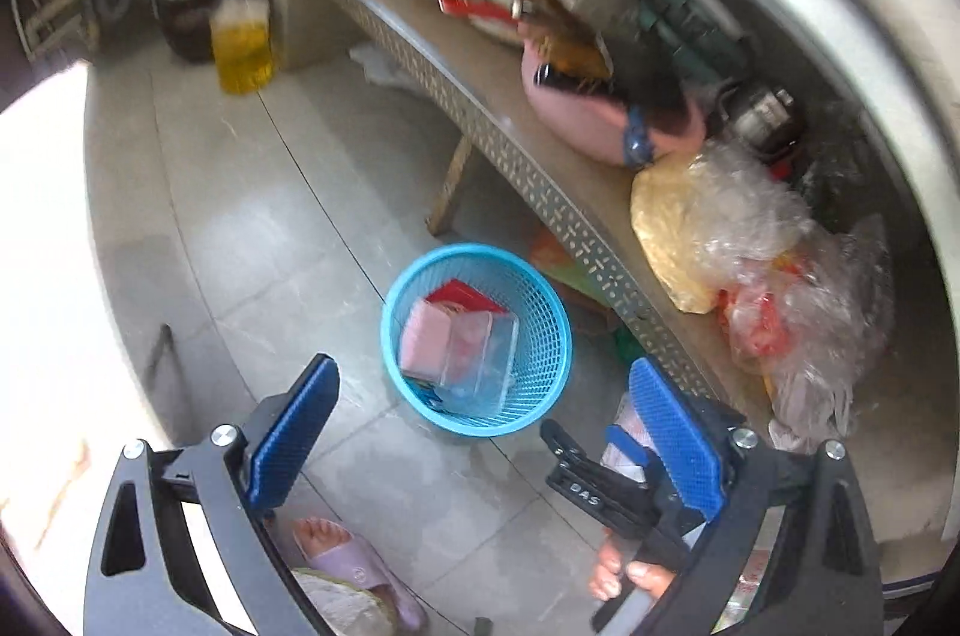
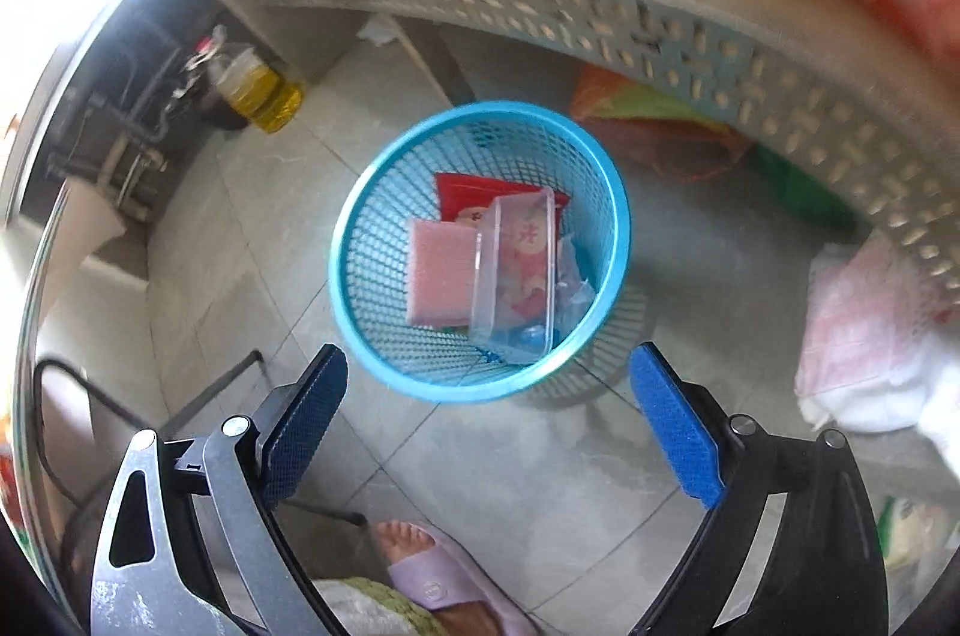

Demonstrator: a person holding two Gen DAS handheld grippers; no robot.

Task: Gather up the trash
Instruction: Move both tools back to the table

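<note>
Below, the blue mesh wastebasket [image 2: 480,252] stands on the tiled floor [image 2: 516,480], holding a pink sponge [image 2: 438,276], a clear plastic box [image 2: 519,276] and a red packet [image 2: 480,192] half hidden beneath them. Both the left hand-held gripper [image 1: 480,432] and the right hand-held gripper [image 2: 486,426] are spread wide, holding nothing. At 1 o'clock the bench [image 1: 540,174] carries blurred plastic bags [image 1: 774,276]; an oil bottle [image 1: 240,42] stands at 10 o'clock.

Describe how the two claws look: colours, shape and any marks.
Each claw, left and right, has two flat blue pads with a fine grid texture, on black angular frames with triangular cut-outs and round silver bolts. In the left view a black part reads "DAS". No cables or sleeves show.
</note>
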